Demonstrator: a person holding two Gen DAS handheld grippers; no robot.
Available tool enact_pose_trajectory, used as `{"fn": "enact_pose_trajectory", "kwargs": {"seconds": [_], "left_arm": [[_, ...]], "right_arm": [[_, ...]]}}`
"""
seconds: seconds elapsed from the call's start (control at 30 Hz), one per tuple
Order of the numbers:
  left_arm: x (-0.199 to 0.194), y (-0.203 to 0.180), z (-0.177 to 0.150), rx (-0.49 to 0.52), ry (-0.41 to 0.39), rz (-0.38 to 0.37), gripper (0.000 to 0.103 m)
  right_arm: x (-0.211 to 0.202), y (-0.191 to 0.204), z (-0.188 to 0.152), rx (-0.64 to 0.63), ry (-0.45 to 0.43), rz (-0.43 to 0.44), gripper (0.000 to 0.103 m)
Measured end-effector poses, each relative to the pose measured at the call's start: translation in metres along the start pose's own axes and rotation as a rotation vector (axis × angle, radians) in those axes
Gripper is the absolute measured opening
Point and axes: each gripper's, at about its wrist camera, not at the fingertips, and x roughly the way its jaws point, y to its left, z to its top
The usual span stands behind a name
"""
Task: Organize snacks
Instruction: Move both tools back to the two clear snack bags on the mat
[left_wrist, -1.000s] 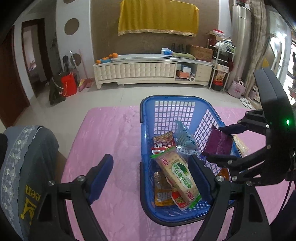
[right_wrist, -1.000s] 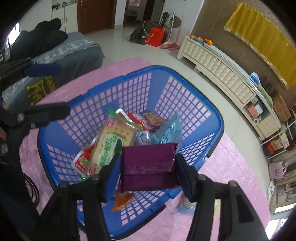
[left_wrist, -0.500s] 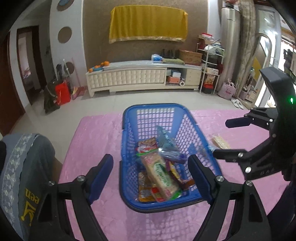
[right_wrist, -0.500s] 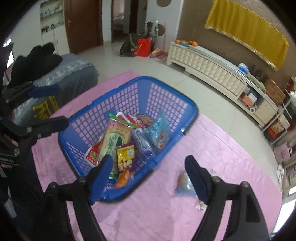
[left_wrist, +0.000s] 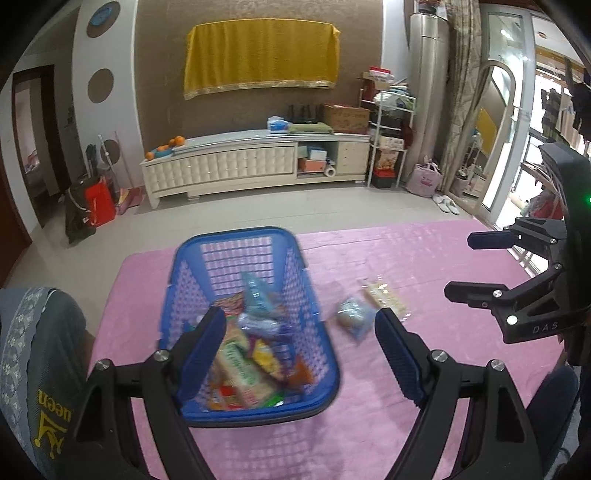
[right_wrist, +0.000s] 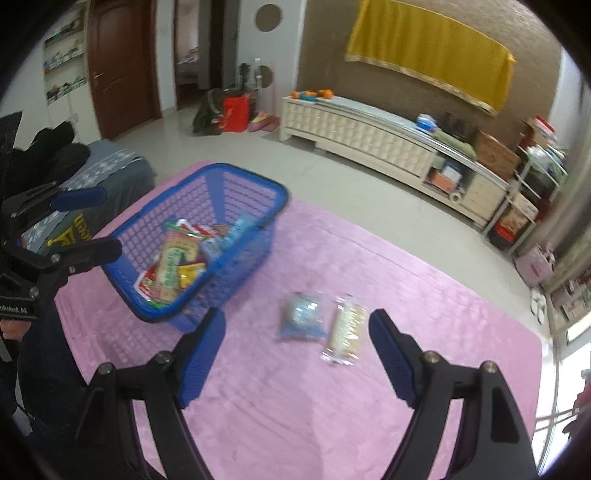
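Blurred basket (left_wrist: 236, 332), both grippers empty.
Left fingers (left_wrist: 205, 343) and right fingers (right_wrist: 201, 350) spread wide; two packets (right_wrist: 321, 325) lie between the right ones, farther off.

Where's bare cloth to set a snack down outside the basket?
Free: pink cloth right of the cracker pack, and the near strip before both packs. Crowded: the basket, and beside it the blue pack.

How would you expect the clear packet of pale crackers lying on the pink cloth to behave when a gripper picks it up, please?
The cracker packet looks flat and fairly stiff, so it should probably stay straight when lifted. Its glossy clear wrapper may be slippery. The crackers inside could likely crack under a hard squeeze.
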Motion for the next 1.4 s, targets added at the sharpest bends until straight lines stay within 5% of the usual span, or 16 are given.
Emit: {"fn": "enact_pose_trajectory", "kwargs": {"seconds": [0.33, 0.77, 1.4], "left_arm": [[0.041, -0.052, 0.008, 0.021, 0.045, -0.038, 0.081], [0.138, -0.099, 0.023, -0.030, 0.228, -0.048, 0.081], [0.256, -0.089, 0.021, -0.171, 0.487, 0.054, 0.081]], "right_arm": [[-0.006, -0.049, -0.032, 0.111, -0.029, -0.075, 0.083], [0.049, -0.110, -0.057, 0.313, 0.079, -0.079, 0.083], [0.129, -0.155, -0.072, 0.433, 0.206, -0.056, 0.083]]}}
